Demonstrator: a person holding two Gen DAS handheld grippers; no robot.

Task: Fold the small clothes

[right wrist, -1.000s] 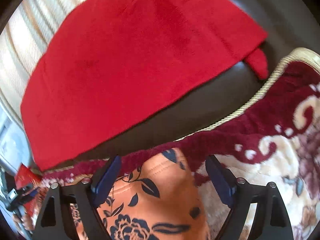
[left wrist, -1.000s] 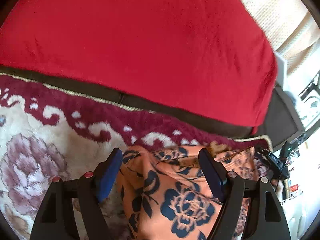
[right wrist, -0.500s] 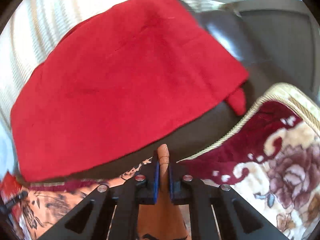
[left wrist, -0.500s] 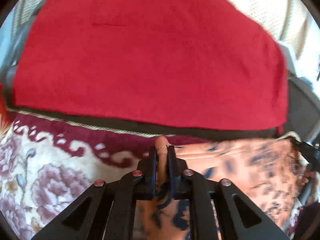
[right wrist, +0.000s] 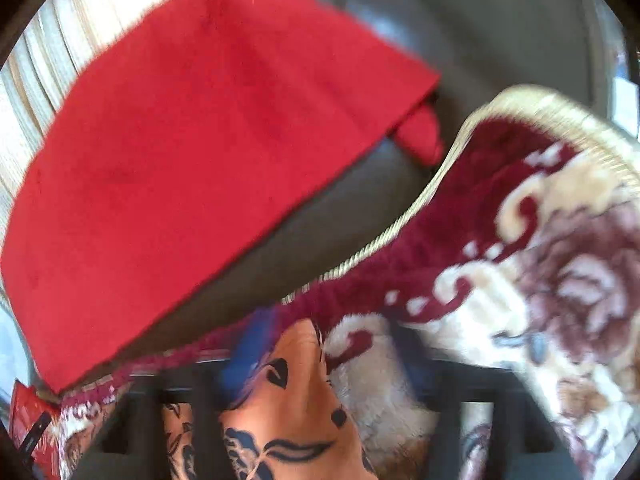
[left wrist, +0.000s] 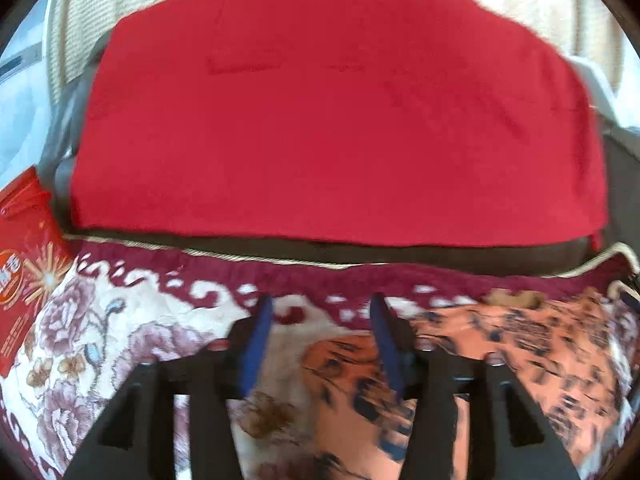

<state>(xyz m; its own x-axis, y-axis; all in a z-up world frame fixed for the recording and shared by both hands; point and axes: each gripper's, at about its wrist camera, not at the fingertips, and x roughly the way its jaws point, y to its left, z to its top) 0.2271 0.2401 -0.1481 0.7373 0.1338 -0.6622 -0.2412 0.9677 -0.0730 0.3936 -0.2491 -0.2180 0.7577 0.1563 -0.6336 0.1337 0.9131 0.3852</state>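
One orange floral-print cloth garment [left wrist: 500, 344] lies flat, long axis sideways on plush floral blanket [left wrist: 100, 340]; left gripper [left wrist: 320, 320] and right gripper [right wrist: 332, 344] are opening, gripping nothing.

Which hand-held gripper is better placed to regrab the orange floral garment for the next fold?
Probably the right hand-held gripper: the garment lies between its opening jaws. In the left hand-held gripper, also opening, mostly blanket shows, cloth only at one side.

Two close wrist views angled down, sharing red cloth [left wrist: 340, 120] and floral blanket [right wrist: 560, 280].
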